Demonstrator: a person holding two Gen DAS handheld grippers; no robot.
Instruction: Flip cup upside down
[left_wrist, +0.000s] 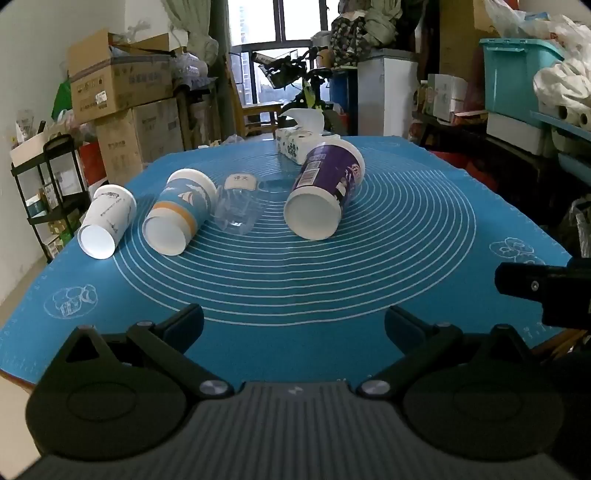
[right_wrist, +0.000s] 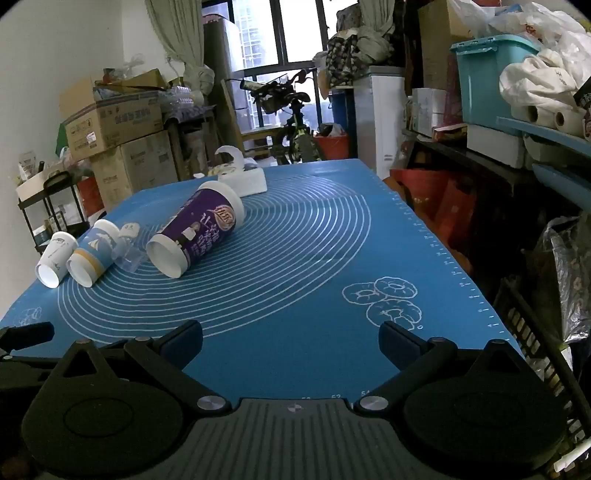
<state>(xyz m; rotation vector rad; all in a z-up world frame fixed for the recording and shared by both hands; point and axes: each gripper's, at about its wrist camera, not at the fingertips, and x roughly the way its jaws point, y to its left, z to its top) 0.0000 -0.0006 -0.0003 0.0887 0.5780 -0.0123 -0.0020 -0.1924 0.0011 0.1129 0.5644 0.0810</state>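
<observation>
Four cups are seen lying on their sides on the blue mat (left_wrist: 424, 236) of the desk: a white cup (left_wrist: 105, 225) at the left of the frame, a blue cup (left_wrist: 179, 216), a clear cup (left_wrist: 238, 210), and a purple cup (left_wrist: 325, 192) at centre. A tissue box (left_wrist: 295, 142) is seen behind them. The left claw (left_wrist: 293, 325) and the right claw (right_wrist: 290, 338) are both spread wide and empty at the bottom of their frames.

The left gripper (left_wrist: 293, 323) is built of matte black plastic, with two angled fingers tipped by dark blue pads (left_wrist: 186, 325). Silver round screws (left_wrist: 211, 387) are set at the finger pivots, beside a grey ribbed centre plate (left_wrist: 291, 424) marked with a small emblem. Two black round discs flank that plate. The right gripper (right_wrist: 290, 338) is made alike, with identical screws (right_wrist: 209, 402).
</observation>
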